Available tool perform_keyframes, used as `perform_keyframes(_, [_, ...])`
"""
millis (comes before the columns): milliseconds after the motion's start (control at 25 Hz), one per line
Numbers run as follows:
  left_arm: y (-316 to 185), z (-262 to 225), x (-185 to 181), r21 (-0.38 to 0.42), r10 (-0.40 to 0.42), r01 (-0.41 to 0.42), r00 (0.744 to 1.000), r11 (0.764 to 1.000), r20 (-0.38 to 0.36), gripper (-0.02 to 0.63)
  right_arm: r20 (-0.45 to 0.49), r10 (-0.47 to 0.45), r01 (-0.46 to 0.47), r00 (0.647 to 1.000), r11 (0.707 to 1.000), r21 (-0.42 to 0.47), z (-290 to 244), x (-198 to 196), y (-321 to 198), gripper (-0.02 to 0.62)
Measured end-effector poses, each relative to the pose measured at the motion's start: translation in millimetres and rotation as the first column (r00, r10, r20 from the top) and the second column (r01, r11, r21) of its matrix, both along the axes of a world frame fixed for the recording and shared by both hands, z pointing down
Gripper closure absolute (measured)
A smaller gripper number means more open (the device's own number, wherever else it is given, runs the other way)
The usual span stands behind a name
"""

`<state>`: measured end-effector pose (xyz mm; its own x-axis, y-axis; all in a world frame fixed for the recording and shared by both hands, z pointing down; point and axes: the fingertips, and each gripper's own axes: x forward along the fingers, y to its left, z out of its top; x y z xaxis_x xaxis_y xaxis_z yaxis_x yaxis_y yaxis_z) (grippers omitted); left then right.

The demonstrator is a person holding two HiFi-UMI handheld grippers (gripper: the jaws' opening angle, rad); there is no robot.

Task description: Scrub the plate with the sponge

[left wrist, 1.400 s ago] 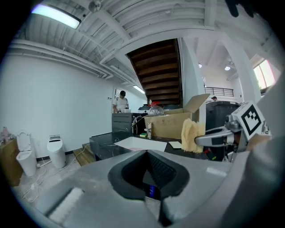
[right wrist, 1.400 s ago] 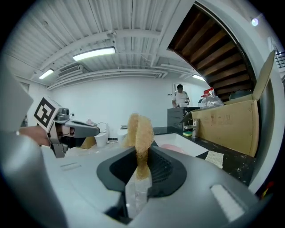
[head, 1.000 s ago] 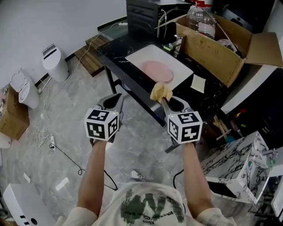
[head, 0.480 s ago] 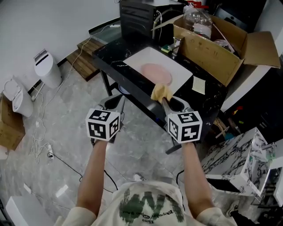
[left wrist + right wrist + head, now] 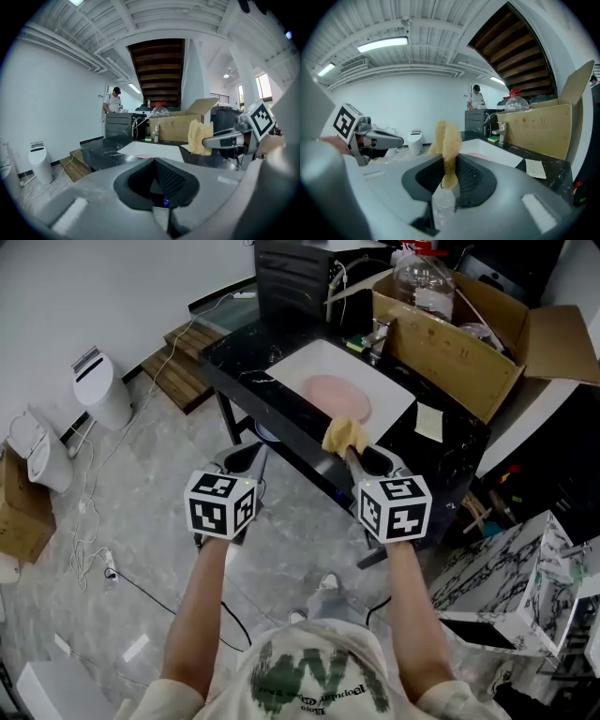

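Approach step: my right hand-held gripper [image 5: 346, 452] pinches the sponge [image 5: 342, 435], my left hand-held gripper [image 5: 247, 457] is closed and empty; next I lower onto the plate [image 5: 336, 394].

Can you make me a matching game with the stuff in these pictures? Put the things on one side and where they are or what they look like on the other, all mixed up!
Things:
1. sponge
2. plate
3. box
4. left claw

Clues:
A. pink, lying in the white basin
B. shut, with nothing in it
C. yellow, pinched in the right claw
D. brown cardboard, flaps open, beside the basin

Right pairs: 1-C, 2-A, 3-D, 4-B
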<state>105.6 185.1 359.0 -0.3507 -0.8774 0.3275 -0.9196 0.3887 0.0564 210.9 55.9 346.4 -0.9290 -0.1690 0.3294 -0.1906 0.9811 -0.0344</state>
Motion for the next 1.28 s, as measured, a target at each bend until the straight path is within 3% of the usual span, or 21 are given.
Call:
perform_keyframes(400, [-38,8,-53,-0.007,0.006,-0.006,1.000,1.000,0.007,0.601,0.010,0.011,-0.011,1.000,1.000,0.001,8,-51,-42,0.532])
perform_keyframes(720, [-104,6,-113,-0.014,0.040,-0.040,0.999,0.999,0.003,0.601,0.006,0.051,-0.051,0.999,0.999,-0.005,7,-108,-102,0.532])
perform_keyframes(1280, [-226,11,-178,-0.060,0.136,-0.136,0.991,0.989,0.002,0.601,-0.009,0.148,-0.149,0.989,0.988,-0.048,16,-169,-212,0.532])
